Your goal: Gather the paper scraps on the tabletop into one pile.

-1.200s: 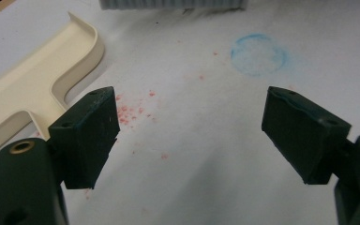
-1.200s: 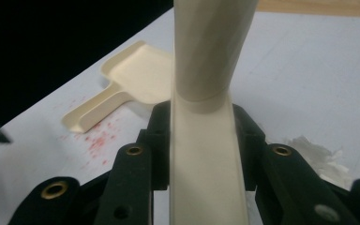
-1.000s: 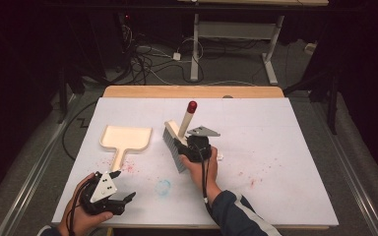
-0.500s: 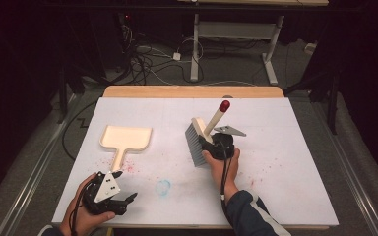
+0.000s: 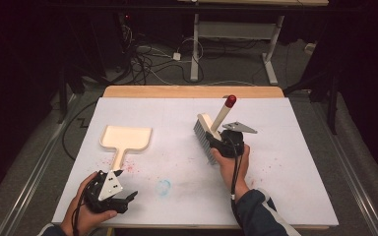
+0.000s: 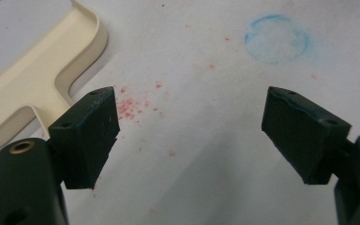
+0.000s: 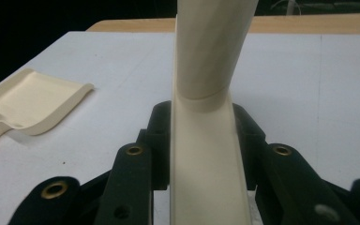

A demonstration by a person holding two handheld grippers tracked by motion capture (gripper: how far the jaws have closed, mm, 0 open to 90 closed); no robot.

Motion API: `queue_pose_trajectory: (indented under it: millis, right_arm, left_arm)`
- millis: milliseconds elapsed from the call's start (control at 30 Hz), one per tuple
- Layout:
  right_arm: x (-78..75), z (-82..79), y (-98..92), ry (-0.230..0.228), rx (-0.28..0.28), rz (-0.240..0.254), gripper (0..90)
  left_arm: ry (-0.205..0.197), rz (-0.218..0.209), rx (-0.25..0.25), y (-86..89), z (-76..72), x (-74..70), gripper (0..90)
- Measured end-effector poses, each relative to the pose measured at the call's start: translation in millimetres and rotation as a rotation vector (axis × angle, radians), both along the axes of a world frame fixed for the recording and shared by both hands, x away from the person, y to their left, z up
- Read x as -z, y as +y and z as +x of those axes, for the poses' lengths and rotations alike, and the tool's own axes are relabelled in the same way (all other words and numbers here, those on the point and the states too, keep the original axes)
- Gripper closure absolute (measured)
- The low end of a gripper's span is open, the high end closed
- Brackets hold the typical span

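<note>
Right now the right gripper [image 5: 215, 140] is clamping a cream hand brush [image 5: 207, 133] by its body, and its jaws are pressing on both flat sides of the cream stem, as the right gripper view makes plain [image 7: 205, 154]. Seen from the high view, the brush is being held just right of the table's middle, with its grey bristles facing left and down and its handle rising up and to the right, ending in a red tip [image 5: 231, 101]. Whether the bristles are touching the white table [image 5: 285, 147] or hovering just above it cannot be told.

Meanwhile the left gripper [image 5: 120, 196] is sitting near the front left corner of the table, cradled in the person's left hand [image 5: 81, 211], and its jaws are standing wide apart with nothing between them (the left gripper view is showing bare tabletop in the gap [image 6: 192, 136]). A cream dustpan [image 5: 126, 139] is lying flat on the left half of the table, its handle pointing toward the left gripper; in the left gripper view its edge is lying just beside the left jaw [image 6: 37, 79].

Scattered red crumbs [image 6: 133, 108] are lying on the surface beside the dustpan's handle, and a faint blue ring mark [image 5: 163, 187] is showing between the two hands. The brush and the dustpan are sitting well apart.
</note>
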State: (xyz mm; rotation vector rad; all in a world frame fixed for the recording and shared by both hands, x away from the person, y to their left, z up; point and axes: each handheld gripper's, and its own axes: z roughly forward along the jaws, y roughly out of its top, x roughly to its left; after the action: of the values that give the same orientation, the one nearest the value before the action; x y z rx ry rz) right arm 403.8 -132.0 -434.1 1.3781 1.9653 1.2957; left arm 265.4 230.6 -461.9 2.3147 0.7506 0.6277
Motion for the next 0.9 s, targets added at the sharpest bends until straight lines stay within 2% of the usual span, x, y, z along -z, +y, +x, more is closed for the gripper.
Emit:
queue_pose_trajectory:
  millis: [167, 333, 433, 567, 733, 833, 900]
  right_arm:
    - [-15.0, -5.2, 0.1, -0.029, -0.045, 0.007, 67.6]
    - [-31.9, -11.4, 0.4, -0.067, -0.125, 0.007, 67.6]
    - [-40.8, -14.7, 2.7, -0.087, -0.189, -0.020, 67.6]
    - [-50.7, -19.7, 6.9, -0.095, -0.303, -0.088, 67.6]
    - [-49.7, -24.6, 0.0, -0.086, -0.398, -0.125, 67.6]
    - [-42.4, -33.1, -5.2, -0.123, -0.468, -0.190, 67.5]
    - [-30.1, -39.1, -7.7, -0.137, -0.512, -0.234, 67.6]
  left_arm:
    - [0.001, 0.000, 0.004, -0.4, 0.2, 0.0, 18.6]
    - [0.001, -0.001, 0.006, -0.2, -0.4, 0.0, 18.5]
    - [0.002, 0.004, 0.008, -0.3, -0.4, -0.4, 18.5]
    - [-0.001, 0.014, 0.011, -1.1, -0.5, -0.7, 18.5]
    - [-0.003, 0.010, 0.004, -0.1, -0.7, -0.4, 18.6]
    - [-0.001, 0.014, 0.006, -0.5, -1.1, 0.2, 18.5]
    - [0.001, 0.017, 0.007, -1.2, -1.1, 0.4, 18.6]
